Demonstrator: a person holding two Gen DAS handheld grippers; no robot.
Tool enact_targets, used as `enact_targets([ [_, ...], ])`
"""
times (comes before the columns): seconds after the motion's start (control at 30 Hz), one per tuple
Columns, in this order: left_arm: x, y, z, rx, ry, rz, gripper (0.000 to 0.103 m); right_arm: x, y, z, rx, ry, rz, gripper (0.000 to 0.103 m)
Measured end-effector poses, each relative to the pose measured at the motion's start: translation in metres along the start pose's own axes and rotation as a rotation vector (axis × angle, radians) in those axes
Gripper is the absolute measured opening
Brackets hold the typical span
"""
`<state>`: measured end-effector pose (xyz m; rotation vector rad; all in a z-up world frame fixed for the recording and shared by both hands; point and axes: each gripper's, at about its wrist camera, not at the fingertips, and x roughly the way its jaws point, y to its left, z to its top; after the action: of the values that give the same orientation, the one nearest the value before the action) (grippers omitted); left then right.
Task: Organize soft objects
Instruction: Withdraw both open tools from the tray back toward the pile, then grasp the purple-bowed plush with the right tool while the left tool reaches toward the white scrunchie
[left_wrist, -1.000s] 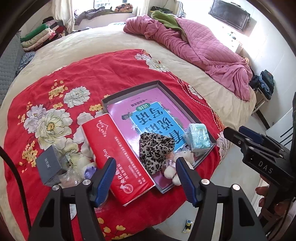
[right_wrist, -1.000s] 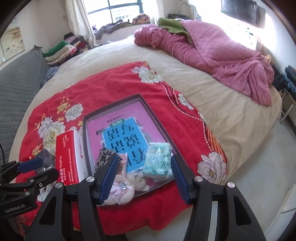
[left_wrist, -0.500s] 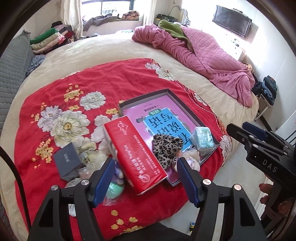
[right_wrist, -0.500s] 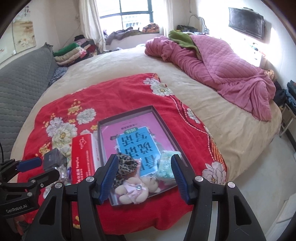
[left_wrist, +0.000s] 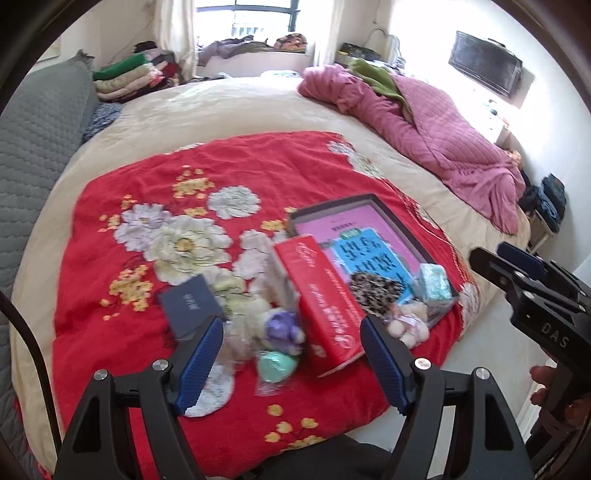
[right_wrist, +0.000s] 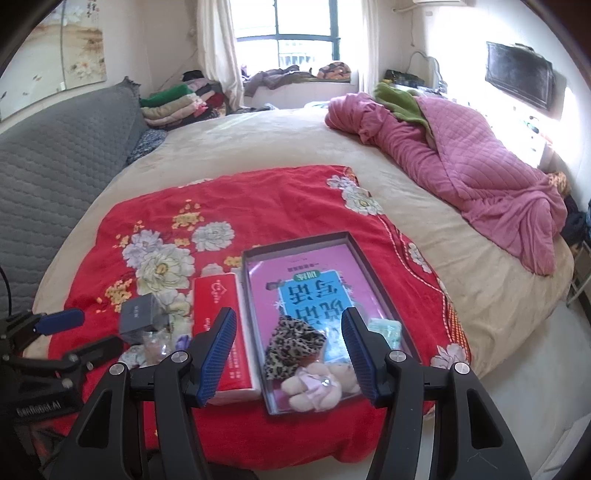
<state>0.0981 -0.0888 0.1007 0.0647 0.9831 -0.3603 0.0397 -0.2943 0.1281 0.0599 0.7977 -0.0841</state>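
A dark shallow tray (right_wrist: 373, 264) with a pink book inside lies on the red floral blanket (right_wrist: 236, 199). In it sit a leopard-print cloth (right_wrist: 293, 345), a cream plush toy (right_wrist: 316, 386) and a pale green packet (right_wrist: 386, 330). Left of a red box (left_wrist: 321, 299) lie a purple-and-cream plush (left_wrist: 279, 326) and a mint-green soft item in plastic (left_wrist: 277, 365). My left gripper (left_wrist: 291, 363) is open and empty, above the near blanket edge before these loose items. My right gripper (right_wrist: 288, 356) is open and empty, before the tray's near end.
A dark grey small box (left_wrist: 190, 304) lies left of the loose plush items. A pink quilt (right_wrist: 461, 162) is bunched at the bed's far right. A grey padded headboard (right_wrist: 48, 173) runs along the left, with folded clothes (right_wrist: 173, 105) behind. Floor lies right of the bed.
Both grippers have drawn back and tilted up, so the bed looks farther off. The left view has swung left, bringing the loose plush items between its fingers. Nothing was grasped.
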Motion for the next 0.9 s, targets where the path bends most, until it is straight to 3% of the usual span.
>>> enact_targets([
  [0.47,-0.029,0.077,-0.008,-0.136,-0.044,0.058,0.076,-0.011,0.035,0.000,-0.075,-0.017,0.040,0.060],
  [0.9,-0.018,0.104,-0.032,-0.183,-0.001,0.075,0.077,-0.002,0.073,-0.009,-0.166,0.011,0.082,0.061],
])
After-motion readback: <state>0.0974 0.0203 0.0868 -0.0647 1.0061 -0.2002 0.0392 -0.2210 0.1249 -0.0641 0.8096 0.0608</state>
